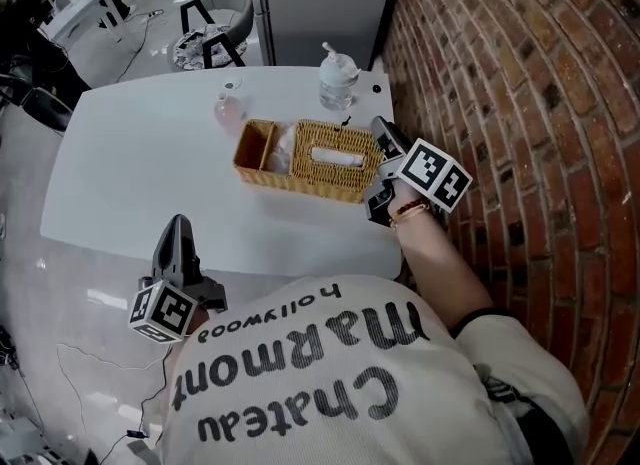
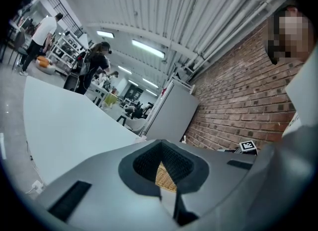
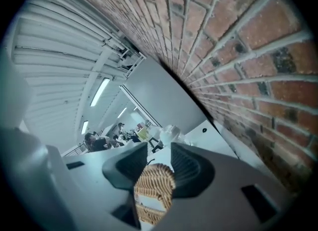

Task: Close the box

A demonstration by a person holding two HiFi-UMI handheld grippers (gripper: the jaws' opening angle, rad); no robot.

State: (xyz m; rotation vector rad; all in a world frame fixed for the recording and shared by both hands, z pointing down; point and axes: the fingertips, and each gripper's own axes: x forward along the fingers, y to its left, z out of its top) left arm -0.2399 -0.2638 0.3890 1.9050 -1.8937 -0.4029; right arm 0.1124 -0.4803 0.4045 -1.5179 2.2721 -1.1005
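At the bench's [image 1: 130, 178] right edge: wicker box [image 1: 310, 161] end grasped by right tool [image 1: 381, 133] | near edge: left tool [image 1: 179, 231] clenched, well apart from box.

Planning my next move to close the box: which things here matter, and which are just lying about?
Job:
wicker box
right gripper, closed on the box's end near the brick wall
left gripper, shut, held off the table

Lying about:
clear pump bottle
small pink bottle
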